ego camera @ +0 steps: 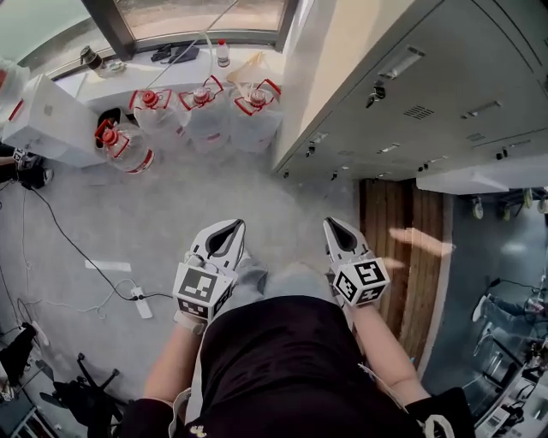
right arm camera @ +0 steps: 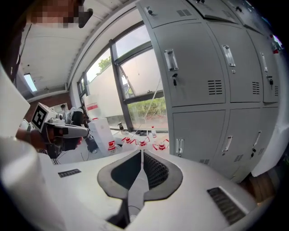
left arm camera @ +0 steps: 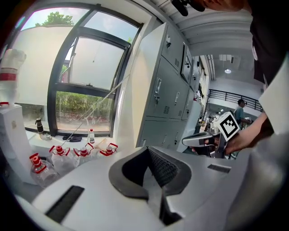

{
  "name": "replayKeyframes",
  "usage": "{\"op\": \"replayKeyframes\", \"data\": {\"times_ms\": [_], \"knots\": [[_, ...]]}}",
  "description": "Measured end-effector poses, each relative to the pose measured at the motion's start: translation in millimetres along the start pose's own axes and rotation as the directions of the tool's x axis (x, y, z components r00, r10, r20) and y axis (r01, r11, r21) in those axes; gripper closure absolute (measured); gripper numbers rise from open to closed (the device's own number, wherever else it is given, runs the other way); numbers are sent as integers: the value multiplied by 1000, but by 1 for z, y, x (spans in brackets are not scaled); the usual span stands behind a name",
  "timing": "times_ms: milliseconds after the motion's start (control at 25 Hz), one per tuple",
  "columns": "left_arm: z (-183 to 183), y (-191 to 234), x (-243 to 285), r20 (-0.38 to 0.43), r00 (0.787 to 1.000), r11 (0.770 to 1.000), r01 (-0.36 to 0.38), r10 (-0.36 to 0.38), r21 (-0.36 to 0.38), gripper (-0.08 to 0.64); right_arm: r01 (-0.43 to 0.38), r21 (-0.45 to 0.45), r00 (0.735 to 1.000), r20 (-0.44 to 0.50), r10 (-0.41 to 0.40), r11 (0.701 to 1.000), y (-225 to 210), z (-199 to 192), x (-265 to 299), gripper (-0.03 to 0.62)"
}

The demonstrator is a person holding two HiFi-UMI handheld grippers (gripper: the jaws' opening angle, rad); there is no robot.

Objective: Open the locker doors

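Head view: left hand-held gripper (ego camera: 240,224) and right hand-held gripper (ego camera: 329,222) closed, empty; four jugs (ego camera: 202,111) beyond.

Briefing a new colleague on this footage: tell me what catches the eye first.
A bank of grey lockers fills the right side of the head view. Clear water jugs with red handles cluster on the floor below the window, upper left. Low in the middle, the left hand-held gripper and right hand-held gripper point ahead, both shut and empty.
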State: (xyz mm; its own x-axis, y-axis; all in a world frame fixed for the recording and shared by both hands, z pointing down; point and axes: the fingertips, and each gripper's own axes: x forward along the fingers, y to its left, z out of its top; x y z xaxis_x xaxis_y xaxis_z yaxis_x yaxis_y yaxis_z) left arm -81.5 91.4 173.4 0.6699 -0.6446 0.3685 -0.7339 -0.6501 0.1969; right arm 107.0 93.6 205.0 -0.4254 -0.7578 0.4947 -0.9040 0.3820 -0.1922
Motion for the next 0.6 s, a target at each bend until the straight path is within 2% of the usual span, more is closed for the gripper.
{"op": "replayKeyframes", "data": {"times_ms": [320, 600], "knots": [[-26, 36, 5, -32, 998, 997, -59, 57, -47, 543, -19, -25, 997, -81, 17, 1000, 2, -18, 62, 560], [-65, 62, 34, -103, 987, 985, -138, 127, -108, 543, -45, -16, 981, -191, 41, 999, -28, -68, 126, 557]]}}
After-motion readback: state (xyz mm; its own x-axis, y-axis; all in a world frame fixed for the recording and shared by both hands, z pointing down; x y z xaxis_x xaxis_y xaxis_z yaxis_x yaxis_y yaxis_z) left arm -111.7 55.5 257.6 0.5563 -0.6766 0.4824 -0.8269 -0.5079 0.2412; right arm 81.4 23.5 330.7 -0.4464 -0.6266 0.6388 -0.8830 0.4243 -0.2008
